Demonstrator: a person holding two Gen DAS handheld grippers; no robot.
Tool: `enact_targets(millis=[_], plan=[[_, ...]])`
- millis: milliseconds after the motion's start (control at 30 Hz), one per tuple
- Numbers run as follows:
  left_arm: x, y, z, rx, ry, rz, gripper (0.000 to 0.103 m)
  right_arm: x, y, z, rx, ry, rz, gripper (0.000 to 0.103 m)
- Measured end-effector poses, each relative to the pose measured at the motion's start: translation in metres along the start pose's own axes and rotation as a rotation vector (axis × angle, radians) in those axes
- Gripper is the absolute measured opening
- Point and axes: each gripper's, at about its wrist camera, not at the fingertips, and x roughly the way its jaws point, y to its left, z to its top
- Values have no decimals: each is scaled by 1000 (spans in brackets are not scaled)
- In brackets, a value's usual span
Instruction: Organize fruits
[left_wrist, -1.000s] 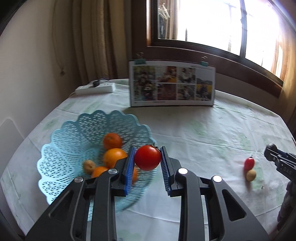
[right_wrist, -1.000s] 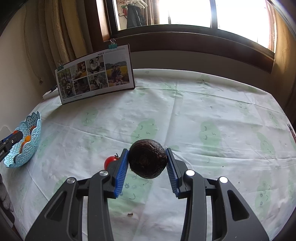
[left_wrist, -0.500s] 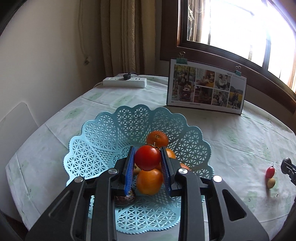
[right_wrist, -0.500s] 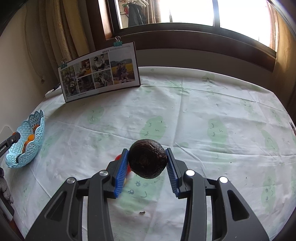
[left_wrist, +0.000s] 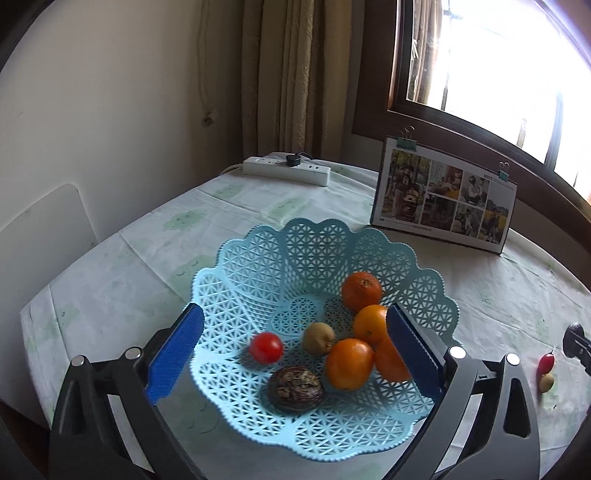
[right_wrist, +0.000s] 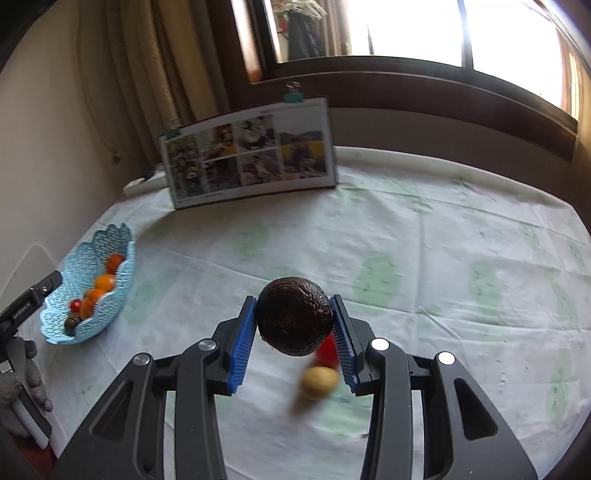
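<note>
My left gripper (left_wrist: 295, 334) hangs open over the light blue lattice basket (left_wrist: 317, 243). In the basket lie a red tomato (left_wrist: 266, 347), several oranges (left_wrist: 349, 363), a small brown kiwi-like fruit (left_wrist: 318, 338) and a dark wrinkled fruit (left_wrist: 295, 387). My right gripper (right_wrist: 294, 325) is shut on a dark avocado (right_wrist: 293, 315), held above the tablecloth. Under it on the cloth lie a small red fruit (right_wrist: 325, 354) and a small yellowish fruit (right_wrist: 319, 382). The same pair shows in the left wrist view as the red fruit (left_wrist: 546, 362) and yellowish fruit (left_wrist: 546, 382). The basket (right_wrist: 86, 325) sits far left in the right wrist view.
A photo calendar (left_wrist: 443, 197) stands clipped upright at the back of the table. A white power strip (left_wrist: 286, 170) lies near the curtain corner. A white chair back (left_wrist: 40, 229) is at the left table edge. A window runs behind the table.
My left gripper moved over the basket and opened; the tomato now lies in the basket. My right gripper, still holding the avocado, shifted so the two small fruits show beneath it.
</note>
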Motion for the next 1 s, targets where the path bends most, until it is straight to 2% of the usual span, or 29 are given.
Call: enact_targets(millis=[333, 600, 733, 867, 1000], plan=[[-9, 28, -3, -19, 1, 16, 100, 8, 90, 10, -107, 12, 167, 41], [-12, 46, -7, -48, 9, 14, 100, 19, 153, 12, -208, 19, 239, 41], [-13, 50, -12, -46, 13, -3, 100, 25, 145, 11, -189, 27, 203, 41], [-9, 54, -13, -52, 16, -18, 100, 41, 126, 3, -154, 86, 156, 41], [-7, 55, -12, -56, 16, -24, 100, 51, 131, -13, -194, 154, 206, 44]])
